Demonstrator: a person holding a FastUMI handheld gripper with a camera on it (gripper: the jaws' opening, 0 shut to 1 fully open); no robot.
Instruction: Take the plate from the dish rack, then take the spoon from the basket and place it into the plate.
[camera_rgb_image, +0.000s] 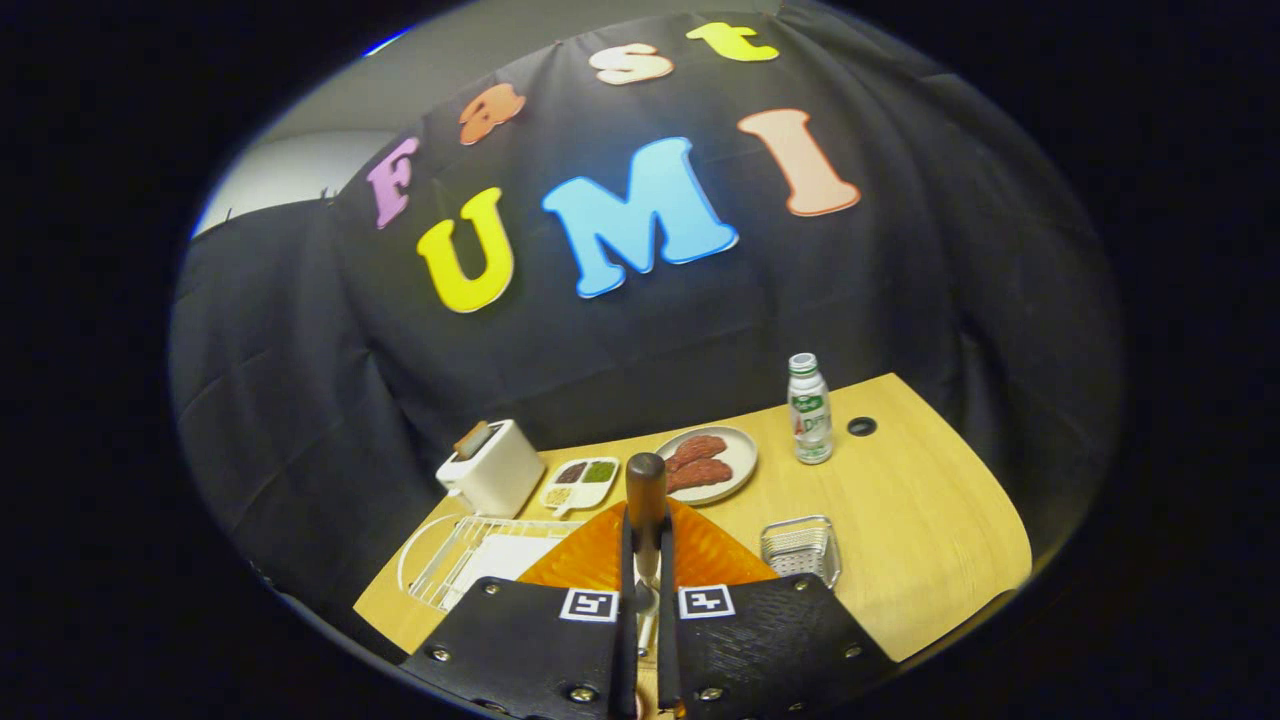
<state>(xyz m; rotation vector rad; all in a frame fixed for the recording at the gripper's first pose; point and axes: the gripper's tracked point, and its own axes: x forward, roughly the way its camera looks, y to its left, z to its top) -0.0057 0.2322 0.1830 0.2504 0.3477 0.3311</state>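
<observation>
My gripper (647, 560) is shut on the spoon (646, 490), whose dark wooden handle stands up between the fingers with its rounded end on top. Right below and just ahead of the fingers lies the orange ribbed plate (590, 560) on the wooden table. The wire dish rack (450, 560) sits to the left of the plate, with a white board inside. A small metal mesh basket (800, 548) stands to the right of the plate, beside the right finger. The spoon's bowl is hidden between the fingers.
Beyond the plate stand a white toaster (492, 468), a small divided sauce dish (580, 482), a plate with meat slices (712, 460) and a white bottle (810, 410). A round hole (861, 426) marks the table (920, 520) near the bottle.
</observation>
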